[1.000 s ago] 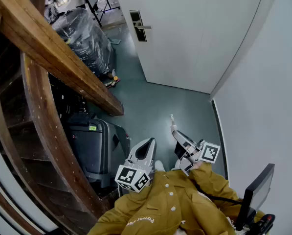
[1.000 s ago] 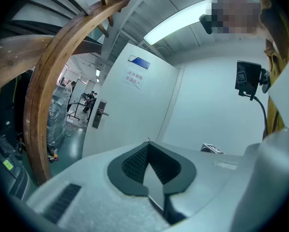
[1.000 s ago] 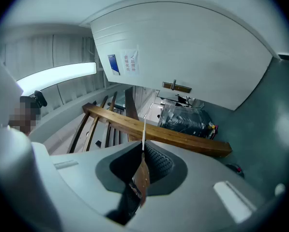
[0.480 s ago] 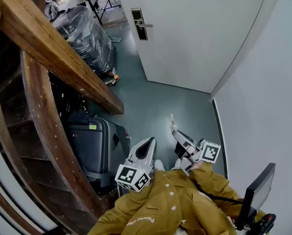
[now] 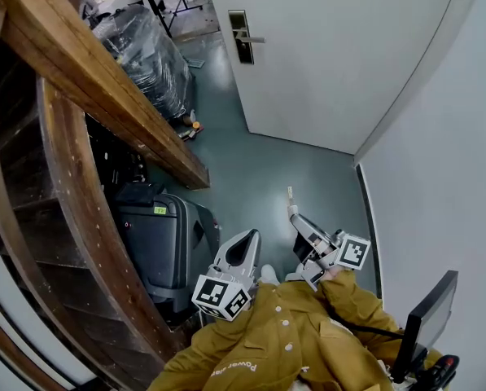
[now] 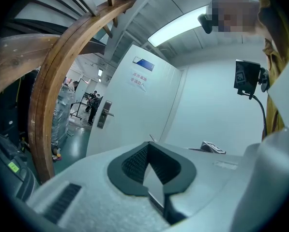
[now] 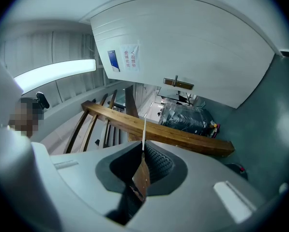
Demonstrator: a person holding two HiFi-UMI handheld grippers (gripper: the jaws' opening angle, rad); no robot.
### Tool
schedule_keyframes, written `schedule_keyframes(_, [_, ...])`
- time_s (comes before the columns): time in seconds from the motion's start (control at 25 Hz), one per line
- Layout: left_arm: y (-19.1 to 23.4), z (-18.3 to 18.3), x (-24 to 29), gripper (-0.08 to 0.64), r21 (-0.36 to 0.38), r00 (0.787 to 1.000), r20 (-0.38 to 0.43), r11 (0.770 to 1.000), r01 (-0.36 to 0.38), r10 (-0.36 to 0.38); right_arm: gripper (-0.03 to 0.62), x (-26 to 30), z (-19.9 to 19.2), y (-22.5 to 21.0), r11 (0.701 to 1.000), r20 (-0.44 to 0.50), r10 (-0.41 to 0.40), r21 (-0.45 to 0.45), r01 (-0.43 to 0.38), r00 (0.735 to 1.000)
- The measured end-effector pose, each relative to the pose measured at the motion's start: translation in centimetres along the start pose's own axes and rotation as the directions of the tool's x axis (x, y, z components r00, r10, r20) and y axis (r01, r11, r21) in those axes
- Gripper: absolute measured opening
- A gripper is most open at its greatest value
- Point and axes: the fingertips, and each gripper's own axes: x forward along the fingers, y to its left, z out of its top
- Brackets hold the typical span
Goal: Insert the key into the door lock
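A white door (image 5: 332, 47) stands ahead, with a dark lock plate and lever handle (image 5: 242, 36) on its left edge. They also show in the left gripper view (image 6: 103, 115) and the right gripper view (image 7: 177, 83). My right gripper (image 5: 295, 217) is shut on a key (image 7: 142, 170) with a brown head. Its thin blade (image 5: 289, 195) points toward the door, far short of the lock. My left gripper (image 5: 249, 236) is held beside it, lower left. Its jaws (image 6: 151, 154) are together with nothing between them.
A curved wooden stair rail (image 5: 104, 80) runs along the left. Below it stands a dark suitcase (image 5: 157, 247), with a plastic-wrapped bundle (image 5: 141, 51) further back. A grey wall (image 5: 438, 177) closes the right side. Green floor (image 5: 267, 169) lies between me and the door.
In the head view the door and its lock plate have shifted a little right and down. Both grippers keep their pose before the body, and the key stays gripped.
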Motion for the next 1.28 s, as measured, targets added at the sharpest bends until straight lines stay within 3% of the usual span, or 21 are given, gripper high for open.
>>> schedule_keyframes(0.28, [3.1,-0.2,-0.6,0.003,-0.019,1.0,-0.012,1.0,0.008,-0.008,0.026,2.4,-1.1,-1.4,1.0,0.007,-0.025,0.001,0.025,1.0])
schedule_keyframes(0.52, [5.8,0.7,1.5,0.003,-0.029,1.0,-0.021,1.0,0.008,-0.009,0.026,4.9,1.1,-2.9,0.999,0.017,-0.036,0.007,0.036,0.999])
schedule_keyframes(0.68, [8.7,1.5,5.2,0.003,-0.032,1.0,-0.028,0.999,-0.008,0.007,0.026,7.6,4.8,-5.6,0.999,0.017,-0.042,0.016,0.042,0.999])
schedule_keyframes(0.92, [12.6,4.7,14.3,0.003,-0.027,0.999,-0.041,0.999,-0.02,0.019,0.026,12.4,12.2,-8.3,0.997,-0.064,-0.046,-0.063,0.042,0.997])
schedule_keyframes(1.28, [15.3,10.3,27.0,0.003,-0.004,0.999,-0.03,0.999,-0.033,0.032,0.026,17.9,22.7,-10.8,0.999,-0.105,-0.021,-0.036,0.018,0.994])
